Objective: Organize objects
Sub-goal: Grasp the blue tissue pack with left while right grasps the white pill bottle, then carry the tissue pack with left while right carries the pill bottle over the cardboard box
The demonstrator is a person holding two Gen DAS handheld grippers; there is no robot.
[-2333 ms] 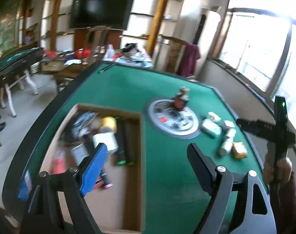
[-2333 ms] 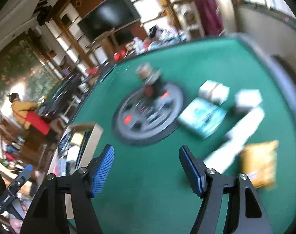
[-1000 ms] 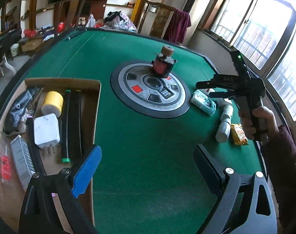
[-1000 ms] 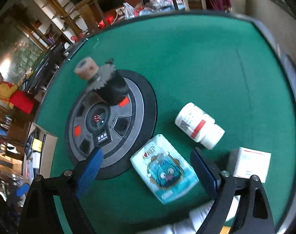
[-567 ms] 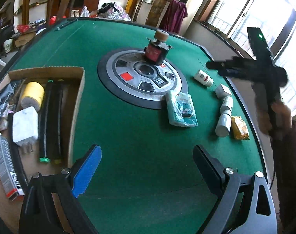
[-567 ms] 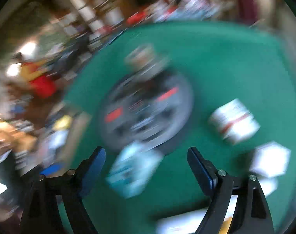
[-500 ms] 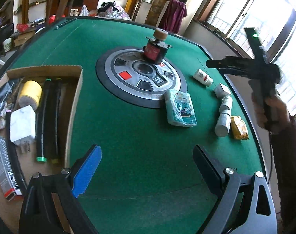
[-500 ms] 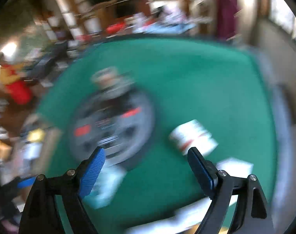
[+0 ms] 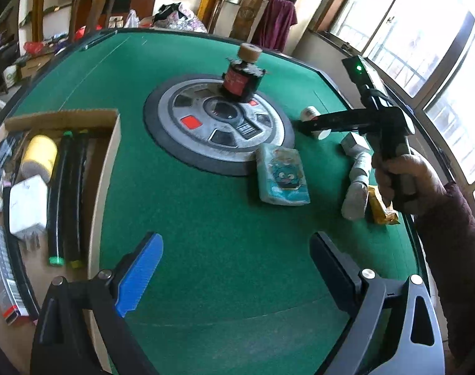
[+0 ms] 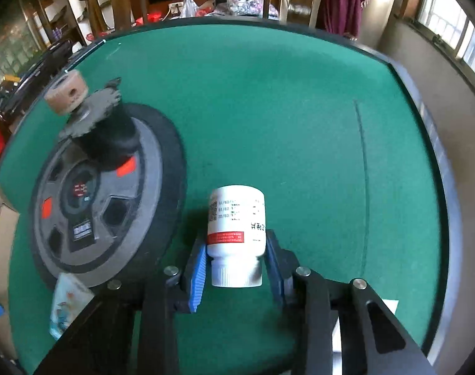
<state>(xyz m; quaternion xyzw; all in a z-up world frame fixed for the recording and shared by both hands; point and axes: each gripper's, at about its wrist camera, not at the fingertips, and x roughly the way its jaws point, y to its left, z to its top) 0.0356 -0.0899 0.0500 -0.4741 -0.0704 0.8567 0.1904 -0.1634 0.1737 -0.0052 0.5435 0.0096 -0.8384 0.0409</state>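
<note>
My right gripper (image 10: 236,265) is shut on a white pill bottle (image 10: 236,228) with a red stripe, cap toward me, lying on the green table. In the left wrist view the right gripper (image 9: 312,124) reaches to that bottle (image 9: 312,115) at the table's right. My left gripper (image 9: 234,265) is open and empty above the near table. A blue tissue pack (image 9: 282,178) lies by the round centre console (image 9: 218,125). White bottles (image 9: 356,187), a small white box (image 9: 354,143) and a yellow packet (image 9: 378,209) lie at the right.
A cardboard box (image 9: 106,162) at the left holds a yellow roll, a white charger, black tubes and other items. A dark red-labelled object (image 9: 242,78) with a tan roll on top stands on the console. The table's raised rim (image 10: 437,168) runs along the right.
My right gripper swung over the items, came down and closed on the white pill bottle. My left gripper drifted slightly and stayed open.
</note>
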